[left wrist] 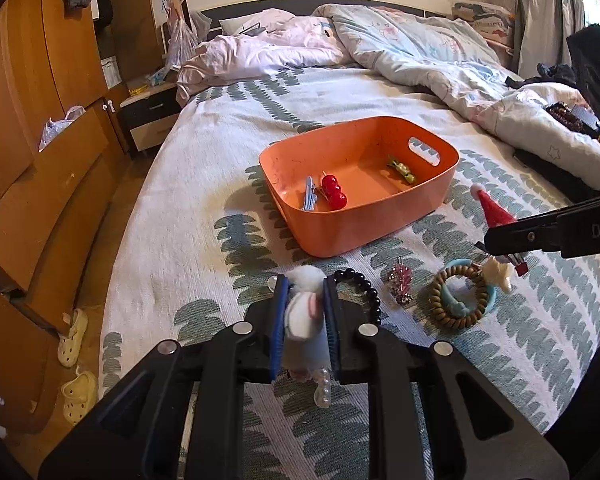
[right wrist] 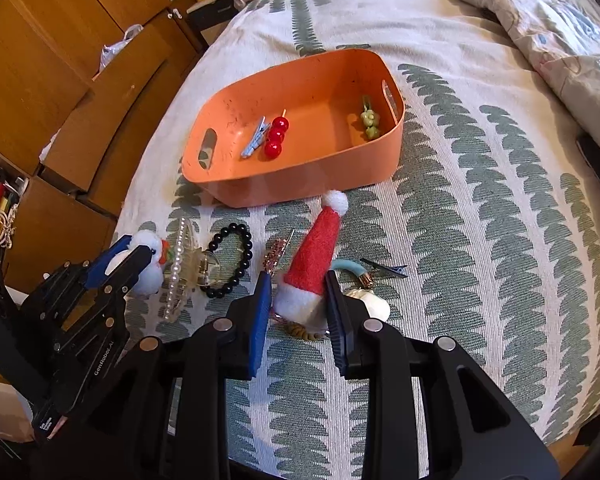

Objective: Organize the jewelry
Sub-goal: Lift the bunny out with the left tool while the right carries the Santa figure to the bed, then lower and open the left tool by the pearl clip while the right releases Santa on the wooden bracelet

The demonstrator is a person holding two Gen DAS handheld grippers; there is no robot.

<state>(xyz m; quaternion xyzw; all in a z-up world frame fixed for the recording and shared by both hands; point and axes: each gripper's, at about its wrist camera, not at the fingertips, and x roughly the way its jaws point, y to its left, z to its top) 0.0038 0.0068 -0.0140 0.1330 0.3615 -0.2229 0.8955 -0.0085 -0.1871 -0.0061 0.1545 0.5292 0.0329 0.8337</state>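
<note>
Jewelry and hair pieces are lying partly sorted: three are already sitting in the orange basket on the bed, and the larger share is still waiting in a row in front of it.

Going left to right, inside the basket a blue clip is lying just beside a red bead pin, and a green clip is resting near the far handle.

On the bed the left claw is closing on a white fluffy clip, which is filling the narrow gap between its blue pads. Next along, a pearl claw clip, a black bead bracelet and a pink sparkly clip are lying untouched. The right claw is standing at a middling width around the white brim of a red Santa hat clip; whether its pads are pressing the brim I cannot tell. Under and beside the hat a coiled hair tie, a teal ring, a cream shell-like piece and a dark clip are still waiting.

By my judgement, less than half is done.
</note>
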